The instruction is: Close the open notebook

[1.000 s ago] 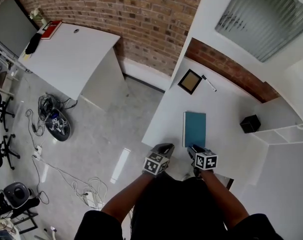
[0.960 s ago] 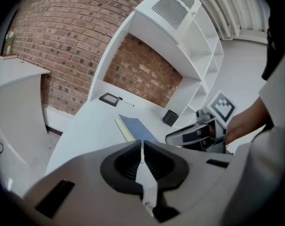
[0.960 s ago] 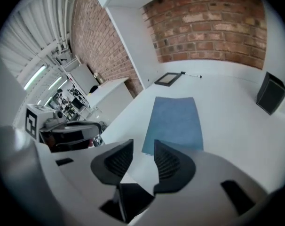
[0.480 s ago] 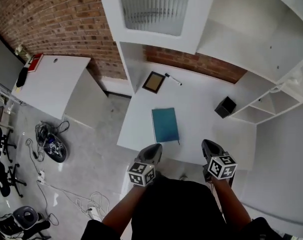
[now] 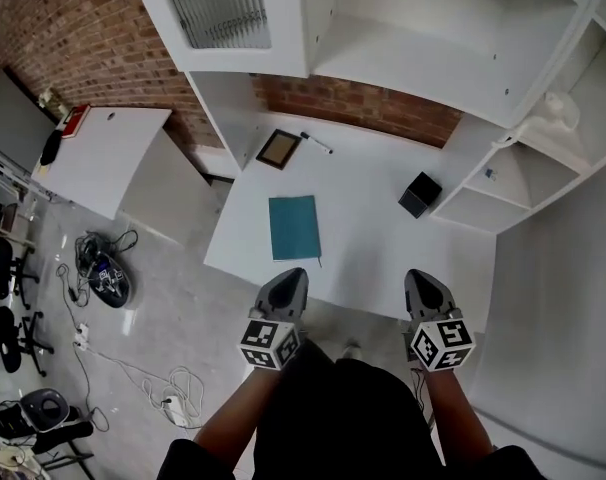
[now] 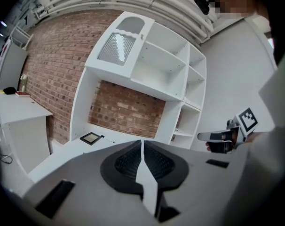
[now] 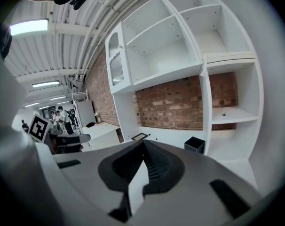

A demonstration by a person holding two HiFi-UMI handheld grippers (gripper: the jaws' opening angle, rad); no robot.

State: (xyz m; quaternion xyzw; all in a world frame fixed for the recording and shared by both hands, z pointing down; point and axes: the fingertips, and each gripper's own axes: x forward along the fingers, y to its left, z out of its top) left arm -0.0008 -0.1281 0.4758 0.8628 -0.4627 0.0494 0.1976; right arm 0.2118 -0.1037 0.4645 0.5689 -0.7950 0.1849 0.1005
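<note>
The teal notebook (image 5: pixel 294 227) lies closed and flat on the white desk (image 5: pixel 373 248) in the head view. Both grippers hang in front of the desk's near edge, apart from the notebook. My left gripper (image 5: pixel 288 277) is just below the notebook's near end, its jaws shut with nothing between them (image 6: pixel 142 143). My right gripper (image 5: pixel 423 278) is further right, also shut and empty (image 7: pixel 143 145). In both gripper views the jaws hide the notebook. Each gripper shows in the other's view: the right gripper (image 6: pixel 222 138) and the left gripper (image 7: pixel 67 140).
A black cube box (image 5: pixel 420 194) stands at the desk's right. A small framed picture (image 5: pixel 278 149) and a pen (image 5: pixel 316 143) lie at the back. White shelves (image 5: pixel 403 58) rise over the desk. A second white table (image 5: pixel 103 158) and floor cables (image 5: pixel 103 268) are at left.
Both grippers have drawn back from the notebook's near edge to in front of the desk, and have spread apart. The head view has swung to take in the shelves.
</note>
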